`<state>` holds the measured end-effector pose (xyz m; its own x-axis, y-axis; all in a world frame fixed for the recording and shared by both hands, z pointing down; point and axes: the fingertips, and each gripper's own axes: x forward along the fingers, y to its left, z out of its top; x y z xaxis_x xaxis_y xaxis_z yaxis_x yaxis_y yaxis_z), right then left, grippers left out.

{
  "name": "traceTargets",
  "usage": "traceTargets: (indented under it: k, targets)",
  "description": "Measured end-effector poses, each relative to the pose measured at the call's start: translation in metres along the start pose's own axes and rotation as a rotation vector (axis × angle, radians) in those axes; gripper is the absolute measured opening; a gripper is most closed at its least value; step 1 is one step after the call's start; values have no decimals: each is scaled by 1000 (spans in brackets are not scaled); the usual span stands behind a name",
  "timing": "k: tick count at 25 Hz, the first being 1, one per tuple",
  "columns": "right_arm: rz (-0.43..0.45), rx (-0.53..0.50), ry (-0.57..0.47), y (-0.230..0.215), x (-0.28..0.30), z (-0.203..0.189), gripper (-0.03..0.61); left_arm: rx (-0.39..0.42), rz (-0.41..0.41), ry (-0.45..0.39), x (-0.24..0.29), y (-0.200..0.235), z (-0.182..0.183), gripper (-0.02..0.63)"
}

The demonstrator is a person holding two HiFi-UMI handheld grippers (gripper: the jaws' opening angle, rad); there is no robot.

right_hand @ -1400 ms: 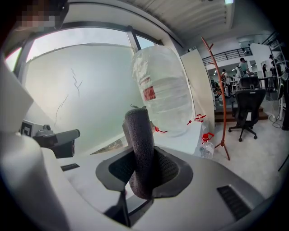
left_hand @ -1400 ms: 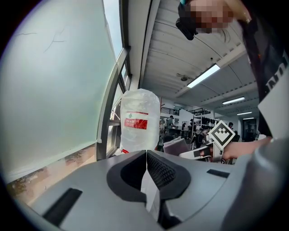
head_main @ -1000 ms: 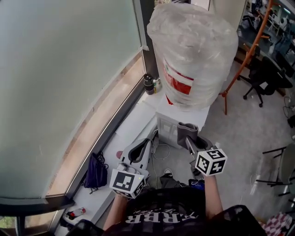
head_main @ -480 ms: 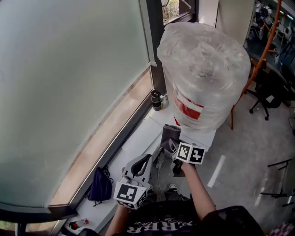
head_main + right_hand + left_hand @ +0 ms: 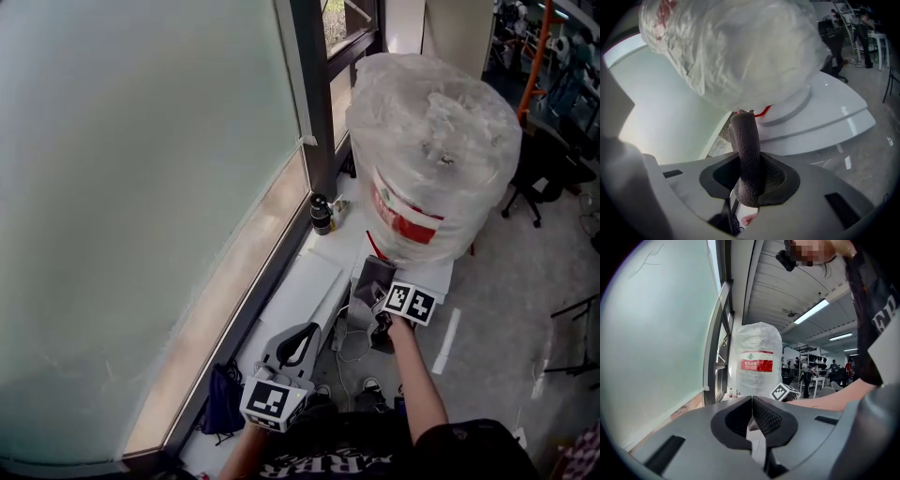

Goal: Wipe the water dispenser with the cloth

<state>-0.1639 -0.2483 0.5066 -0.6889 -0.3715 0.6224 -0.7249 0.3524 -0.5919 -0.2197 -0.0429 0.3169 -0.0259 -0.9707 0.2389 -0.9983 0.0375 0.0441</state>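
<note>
In the head view, you are holding the right gripper [image 5: 373, 298] at the front edge of the water dispenser [image 5: 427, 270], with the grey cloth [image 5: 373, 277] lying against its white top, below the plastic-wrapped bottle [image 5: 436, 141]. The left gripper [image 5: 302, 330] is hanging low, apart from the dispenser. In the left gripper view, the jaws are pressing together on nothing. In the right gripper view, the jaws are clamping the folded cloth.

Dark bottle [image 5: 322, 214] by window [image 5: 141, 187]; purple bag [image 5: 223, 412], perhaps
</note>
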Motion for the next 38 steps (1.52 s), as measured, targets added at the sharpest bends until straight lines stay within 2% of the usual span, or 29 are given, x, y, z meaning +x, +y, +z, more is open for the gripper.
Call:
traceTargets:
  k: [10, 22, 26, 30, 34, 38]
  targets:
    - [-142, 169, -142, -89, -66, 18, 112, 6, -166, -56, 2, 1, 2, 18]
    - [-250, 226, -217, -169, -130, 22, 112, 26, -290, -78, 13, -33, 5, 18]
    - [-231, 184, -242, -164, -142, 23, 110, 32, -320, -79, 14, -43, 5, 18]
    - [-167, 108, -260, -138, -151, 16, 111, 38, -331, -73, 12, -45, 0, 18]
    - [-123, 35, -215, -105, -137, -10, 111, 37, -325, -62, 11, -38, -9, 18]
    - [-137, -47, -136, -78, -107, -48, 111, 31, -333, -54, 8, -29, -21, 18]
